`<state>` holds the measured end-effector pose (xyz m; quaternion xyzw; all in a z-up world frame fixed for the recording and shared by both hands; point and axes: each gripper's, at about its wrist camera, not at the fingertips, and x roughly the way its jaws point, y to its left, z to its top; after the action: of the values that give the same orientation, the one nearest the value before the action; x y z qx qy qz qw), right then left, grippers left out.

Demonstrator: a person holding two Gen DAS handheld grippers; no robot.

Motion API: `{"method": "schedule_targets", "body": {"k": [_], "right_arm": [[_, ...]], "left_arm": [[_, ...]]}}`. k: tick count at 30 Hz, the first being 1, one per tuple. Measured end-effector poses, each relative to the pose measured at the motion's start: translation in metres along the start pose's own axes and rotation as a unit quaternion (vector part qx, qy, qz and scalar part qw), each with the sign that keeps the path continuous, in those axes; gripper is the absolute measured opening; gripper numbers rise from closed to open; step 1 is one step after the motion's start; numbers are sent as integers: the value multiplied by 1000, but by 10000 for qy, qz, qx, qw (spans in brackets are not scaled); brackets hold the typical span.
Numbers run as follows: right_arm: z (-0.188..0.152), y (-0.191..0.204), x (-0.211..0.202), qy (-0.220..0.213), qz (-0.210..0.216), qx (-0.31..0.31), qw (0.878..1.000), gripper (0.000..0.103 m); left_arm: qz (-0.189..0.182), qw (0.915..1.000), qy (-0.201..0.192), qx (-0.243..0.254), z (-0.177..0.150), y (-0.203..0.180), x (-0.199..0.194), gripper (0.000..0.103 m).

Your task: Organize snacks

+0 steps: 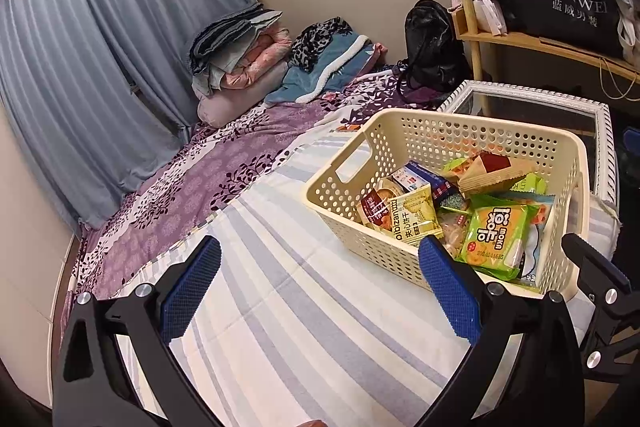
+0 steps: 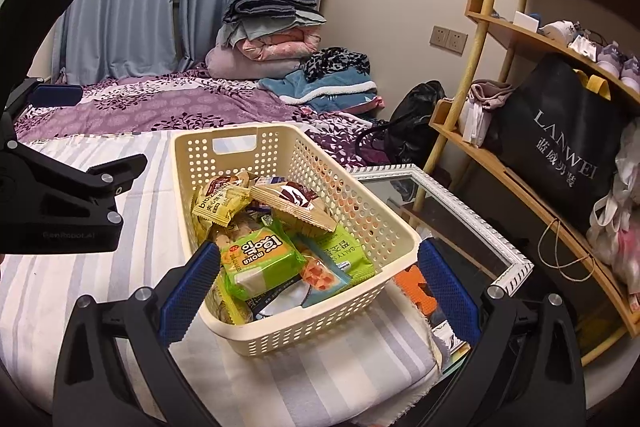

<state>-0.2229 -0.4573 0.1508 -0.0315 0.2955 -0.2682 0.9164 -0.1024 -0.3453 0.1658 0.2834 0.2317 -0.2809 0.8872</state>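
A cream perforated basket (image 1: pixel 420 135) (image 2: pixel 280 335) stands on a striped cloth on the bed and holds several snack packets. A green packet (image 1: pixel 496 239) (image 2: pixel 260 259) lies on top, with a yellow biscuit packet (image 1: pixel 416 217) (image 2: pixel 220 205) and a tan packet (image 1: pixel 496 171) (image 2: pixel 296 205) beside it. My left gripper (image 1: pixel 320 287) is open and empty over the cloth, left of the basket. My right gripper (image 2: pixel 320 291) is open and empty, its fingers spread on either side of the basket's near end, above it.
A white-framed glass side table (image 1: pixel 536 99) (image 2: pixel 472 211) stands right of the bed. A bamboo shelf (image 2: pixel 496 155) with a black bag (image 2: pixel 560 143) lies further right. Folded bedding (image 1: pixel 240 55) and a black backpack (image 1: pixel 432 43) lie at the far end.
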Motion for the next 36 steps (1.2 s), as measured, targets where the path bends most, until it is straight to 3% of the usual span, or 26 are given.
{"method": "schedule_targets", "body": {"k": [25, 31, 36], "right_arm": [[-6, -2, 17, 191, 87, 83, 9997, 98], [-4, 3, 14, 168, 106, 14, 9998, 98], [0, 10, 9, 133, 183, -38, 9997, 98]], "left_arm": [[88, 9994, 61, 320, -2, -14, 13, 100], [48, 9996, 120, 249, -3, -9, 14, 100], [-127, 9993, 351, -92, -9, 7, 17, 100]]}}
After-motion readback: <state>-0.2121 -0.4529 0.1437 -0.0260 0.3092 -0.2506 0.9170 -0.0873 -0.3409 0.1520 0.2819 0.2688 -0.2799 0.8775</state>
